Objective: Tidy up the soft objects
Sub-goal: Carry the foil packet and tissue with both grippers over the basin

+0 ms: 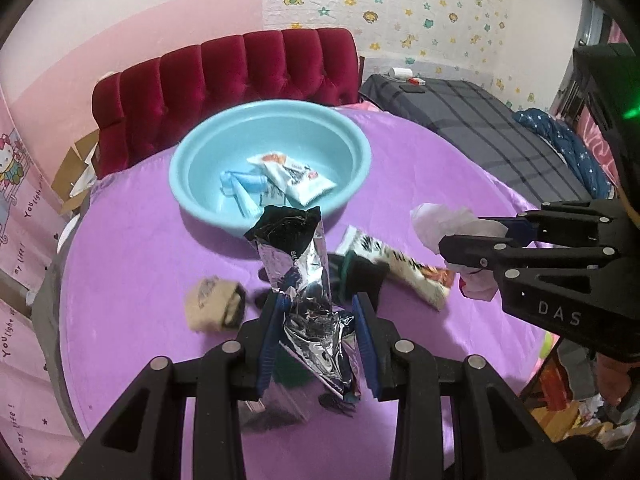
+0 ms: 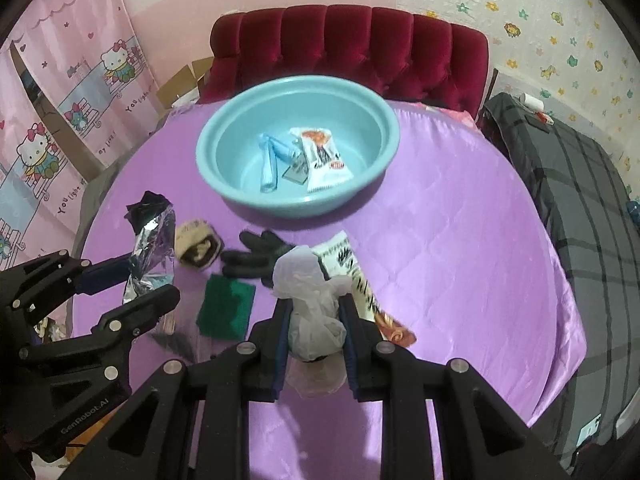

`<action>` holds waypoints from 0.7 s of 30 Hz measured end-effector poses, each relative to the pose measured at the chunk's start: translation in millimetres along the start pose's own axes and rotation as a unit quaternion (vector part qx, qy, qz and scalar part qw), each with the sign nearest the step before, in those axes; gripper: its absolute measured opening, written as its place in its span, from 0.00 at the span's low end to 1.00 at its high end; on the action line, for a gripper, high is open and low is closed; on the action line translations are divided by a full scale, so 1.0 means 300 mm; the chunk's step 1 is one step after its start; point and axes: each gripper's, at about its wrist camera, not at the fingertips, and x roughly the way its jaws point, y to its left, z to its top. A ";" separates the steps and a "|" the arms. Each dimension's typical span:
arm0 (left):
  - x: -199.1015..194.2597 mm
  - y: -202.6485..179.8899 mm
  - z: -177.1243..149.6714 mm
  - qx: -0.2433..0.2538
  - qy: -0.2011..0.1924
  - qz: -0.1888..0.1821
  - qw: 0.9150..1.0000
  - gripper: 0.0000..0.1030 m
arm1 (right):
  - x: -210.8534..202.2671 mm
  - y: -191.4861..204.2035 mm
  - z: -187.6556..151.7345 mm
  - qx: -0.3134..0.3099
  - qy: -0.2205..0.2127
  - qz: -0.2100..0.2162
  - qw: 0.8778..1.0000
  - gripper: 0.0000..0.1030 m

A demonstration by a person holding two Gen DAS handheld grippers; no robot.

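My left gripper (image 1: 318,320) is shut on a crumpled silver foil bag (image 1: 304,280) with a black top, held above the purple table. My right gripper (image 2: 314,312) is shut on a crumpled white plastic bag (image 2: 308,300), also lifted. Each gripper shows in the other's view: the right gripper (image 1: 472,240) with its bag (image 1: 436,220), the left gripper (image 2: 136,280) with the foil bag (image 2: 154,240). Beyond them a light blue basin (image 2: 212,176) holds a white snack packet (image 2: 324,160) and a blue item (image 2: 268,160).
On the purple tablecloth (image 2: 440,240) lie a rolled beige sock (image 2: 198,246), a black glove (image 2: 256,258), a green cloth (image 2: 226,312) and a striped snack packet (image 1: 400,268). A red tufted chair (image 2: 348,48) stands behind the table, a grey plaid bed (image 2: 580,184) to the right.
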 end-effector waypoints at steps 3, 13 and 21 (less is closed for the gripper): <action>0.010 0.019 0.042 0.003 -0.005 0.001 1.000 0.38 | 0.006 0.002 0.046 0.002 -0.007 0.001 1.000 0.24; 0.089 0.091 0.167 0.004 -0.014 0.001 1.000 0.38 | 0.069 0.000 0.208 0.000 -0.018 0.002 1.000 0.24; 0.164 0.135 0.285 0.012 -0.017 0.003 1.000 0.38 | 0.144 -0.004 0.347 0.001 -0.022 0.006 1.000 0.24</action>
